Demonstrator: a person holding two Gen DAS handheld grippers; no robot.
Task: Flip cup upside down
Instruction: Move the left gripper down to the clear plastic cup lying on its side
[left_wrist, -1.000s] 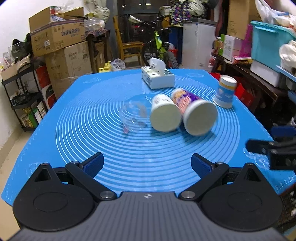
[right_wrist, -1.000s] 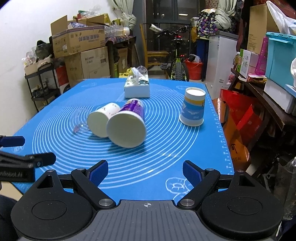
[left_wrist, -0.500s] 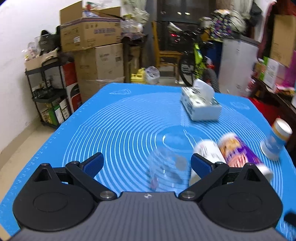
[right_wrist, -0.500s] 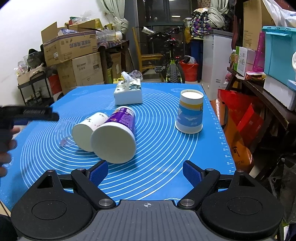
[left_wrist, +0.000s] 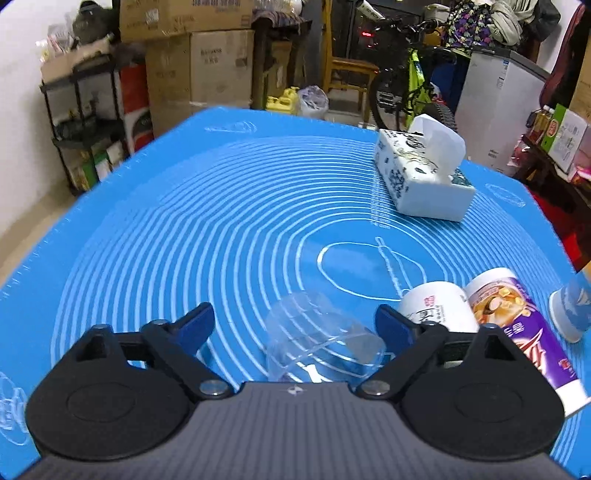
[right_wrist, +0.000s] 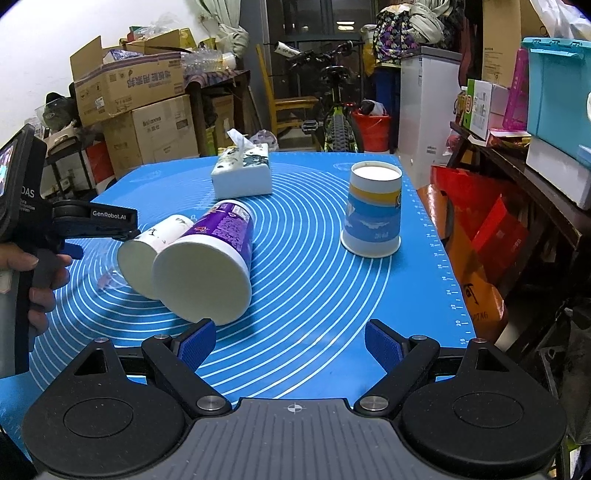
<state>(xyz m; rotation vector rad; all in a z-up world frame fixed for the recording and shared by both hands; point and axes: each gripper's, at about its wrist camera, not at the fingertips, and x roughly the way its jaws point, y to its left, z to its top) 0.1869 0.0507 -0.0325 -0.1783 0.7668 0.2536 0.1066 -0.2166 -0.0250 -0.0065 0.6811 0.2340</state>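
A clear plastic cup (left_wrist: 321, 341) lies on its side on the blue mat (left_wrist: 221, 229), between the open fingers of my left gripper (left_wrist: 295, 325). Its mouth faces my camera. Just to its right lie a white paper cup (left_wrist: 437, 310) and a purple paper cup (left_wrist: 517, 325), both on their sides. In the right wrist view, the white cup (right_wrist: 147, 254) and purple cup (right_wrist: 212, 264) lie side by side, and the left gripper (right_wrist: 92, 221) reaches in from the left over them. My right gripper (right_wrist: 291, 341) is open and empty, near the mat's front edge.
A blue-and-yellow paper cup (right_wrist: 373, 210) stands upside down at the right of the mat. A tissue box (left_wrist: 421, 177) sits at the back. Boxes, a shelf, a bicycle and a chair stand beyond the table. The table's right edge drops to red bags.
My left gripper has swung left and moved forward, so the clear cup now lies between its fingers. My right gripper has moved forward, closer to the purple cup. The cups have not moved.
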